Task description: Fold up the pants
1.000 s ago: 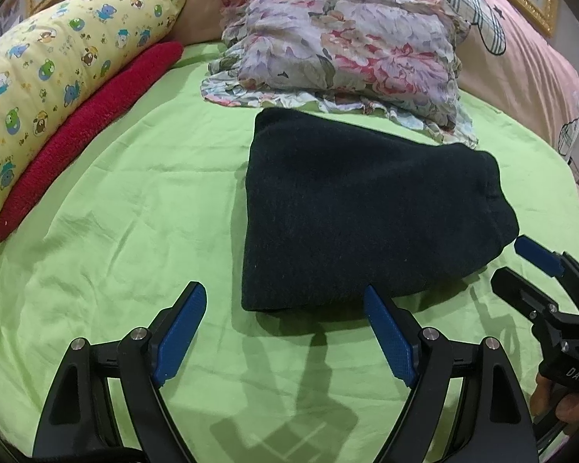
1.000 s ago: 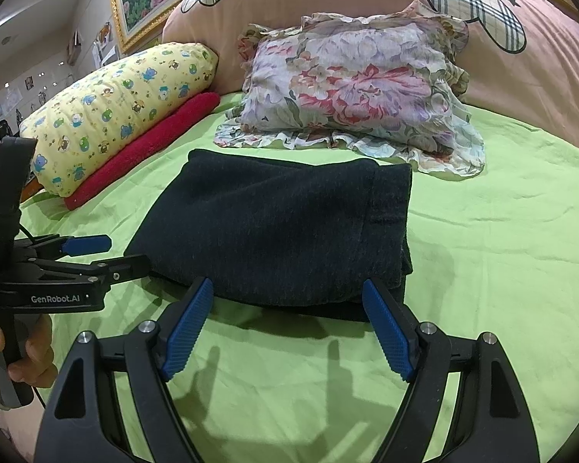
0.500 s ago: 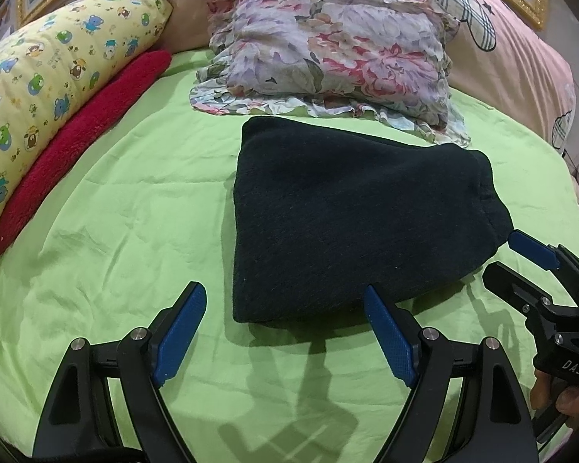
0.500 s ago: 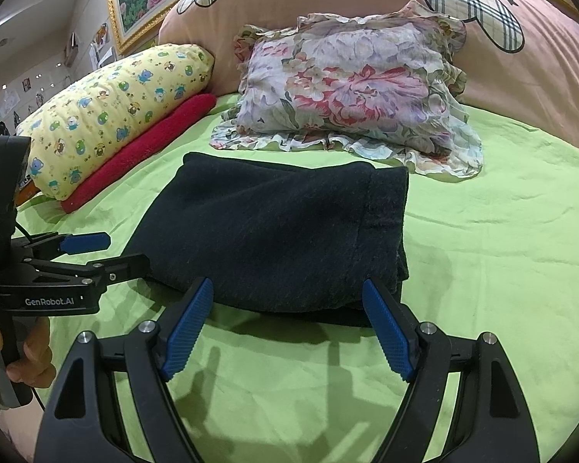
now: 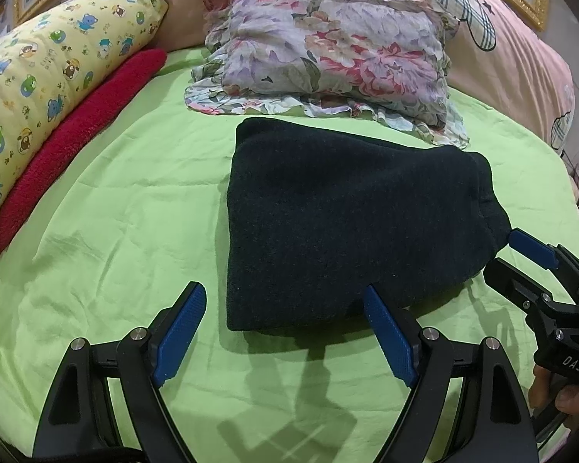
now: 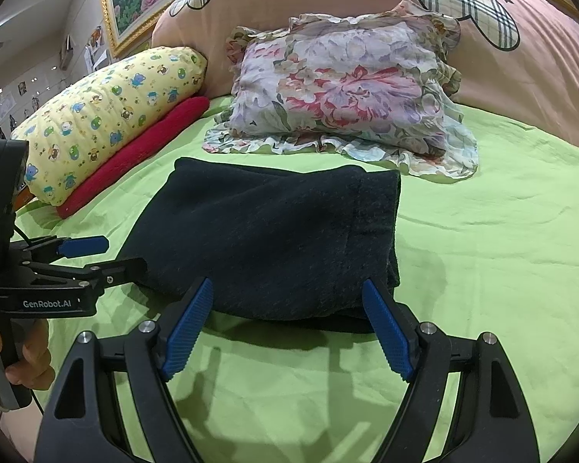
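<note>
The dark pants [image 5: 343, 227] lie folded on the green bed [image 5: 127, 208] before the floral pillow [image 5: 328, 54], while left claw [image 5: 285, 332] and right claw [image 6: 285, 328] gape empty at the near edge, seemingly poised for another fold.

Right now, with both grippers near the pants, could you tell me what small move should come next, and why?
Probably ease both grippers forward to the near edge of the pants. The left gripper and right gripper are open and empty, and the dark pants lie in a folded bundle on the green sheet, ready for another fold.
</note>
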Motion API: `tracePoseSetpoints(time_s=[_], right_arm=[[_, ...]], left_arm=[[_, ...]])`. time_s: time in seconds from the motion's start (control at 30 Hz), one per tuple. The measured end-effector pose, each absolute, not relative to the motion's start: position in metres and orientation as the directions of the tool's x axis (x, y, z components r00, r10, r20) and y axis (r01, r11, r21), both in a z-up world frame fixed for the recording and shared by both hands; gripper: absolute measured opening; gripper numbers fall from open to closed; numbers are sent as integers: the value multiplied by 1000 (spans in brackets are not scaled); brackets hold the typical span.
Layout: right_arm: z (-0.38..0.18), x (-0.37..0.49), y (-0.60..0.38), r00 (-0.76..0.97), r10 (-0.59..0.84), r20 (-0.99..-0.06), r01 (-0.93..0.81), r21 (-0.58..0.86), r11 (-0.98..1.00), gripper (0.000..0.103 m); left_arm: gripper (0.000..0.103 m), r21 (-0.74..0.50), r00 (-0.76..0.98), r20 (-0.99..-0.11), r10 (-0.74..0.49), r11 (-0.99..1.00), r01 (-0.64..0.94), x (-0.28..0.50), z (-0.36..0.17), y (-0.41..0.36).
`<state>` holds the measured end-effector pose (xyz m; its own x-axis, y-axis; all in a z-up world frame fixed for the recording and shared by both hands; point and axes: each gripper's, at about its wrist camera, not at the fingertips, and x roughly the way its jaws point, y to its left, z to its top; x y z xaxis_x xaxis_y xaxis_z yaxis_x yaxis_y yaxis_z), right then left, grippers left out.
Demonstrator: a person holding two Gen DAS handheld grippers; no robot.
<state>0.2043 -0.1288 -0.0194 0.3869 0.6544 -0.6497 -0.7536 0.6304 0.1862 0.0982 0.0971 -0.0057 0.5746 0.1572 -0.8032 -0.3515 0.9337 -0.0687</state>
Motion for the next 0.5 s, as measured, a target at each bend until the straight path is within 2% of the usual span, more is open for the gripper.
tracePoseSetpoints(time_s=[0.5], right_arm=[[-20, 208, -127, 386, 654, -651, -752, 188, 632, 80]], left_arm=[[84, -84, 581, -801, 144, 934, -347, 100, -4, 97]])
